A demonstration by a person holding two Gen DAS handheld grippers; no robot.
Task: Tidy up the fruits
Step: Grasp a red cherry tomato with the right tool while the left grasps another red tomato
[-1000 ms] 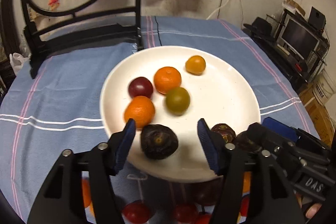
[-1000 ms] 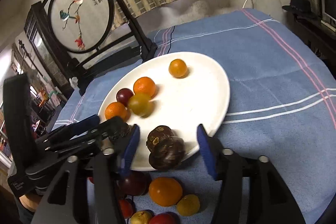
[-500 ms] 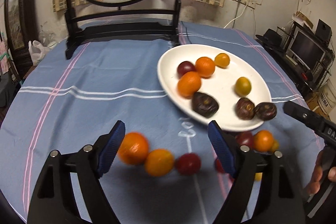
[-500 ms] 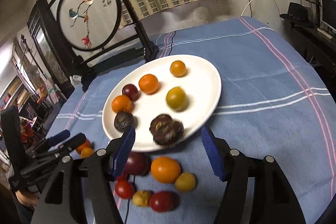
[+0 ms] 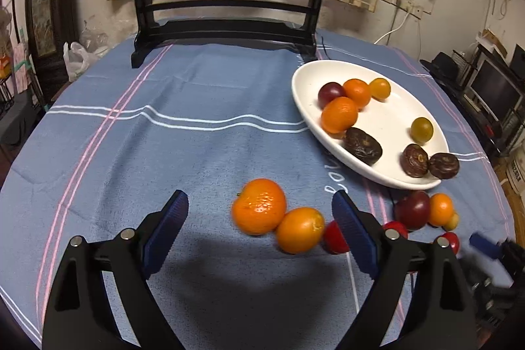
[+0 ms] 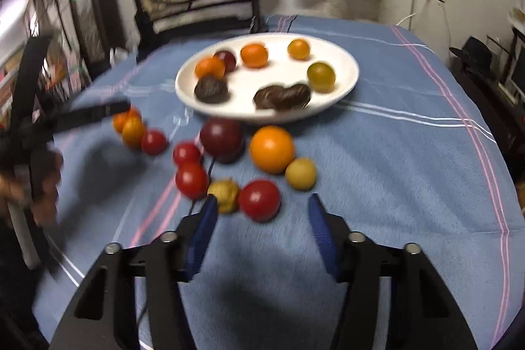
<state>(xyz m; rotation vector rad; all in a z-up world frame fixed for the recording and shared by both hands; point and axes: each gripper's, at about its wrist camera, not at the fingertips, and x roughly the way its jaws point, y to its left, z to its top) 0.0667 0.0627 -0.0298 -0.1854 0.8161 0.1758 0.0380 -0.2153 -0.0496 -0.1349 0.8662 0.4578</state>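
A white plate (image 5: pixel 390 117) holds several fruits: oranges, a plum, a green one and three dark wrinkled ones; it also shows in the right wrist view (image 6: pixel 344 77). My left gripper (image 5: pixel 259 209) is open and empty, just above a tangerine (image 5: pixel 259 206) and an orange (image 5: pixel 300 229) on the cloth. My right gripper (image 6: pixel 261 207) is open and empty, right behind a red tomato (image 6: pixel 260 199). A walnut-like fruit (image 6: pixel 224 191), a yellow fruit (image 6: pixel 301 173), a big orange (image 6: pixel 271 148) and a dark plum (image 6: pixel 221 135) lie near it.
A blue cloth (image 5: pixel 183 153) covers the round table. A black framed screen (image 5: pixel 229 22) stands at the far edge. More red tomatoes (image 6: pixel 190 168) lie left of centre. A thin black cable (image 6: pixel 200 182) runs among the fruits. Shelves and a monitor (image 5: pixel 495 87) stand to the right.
Both grippers have pulled back from the plate toward the loose fruits on the cloth. The left one has moved left and down over the tangerine; the right one has dropped behind the red tomato.
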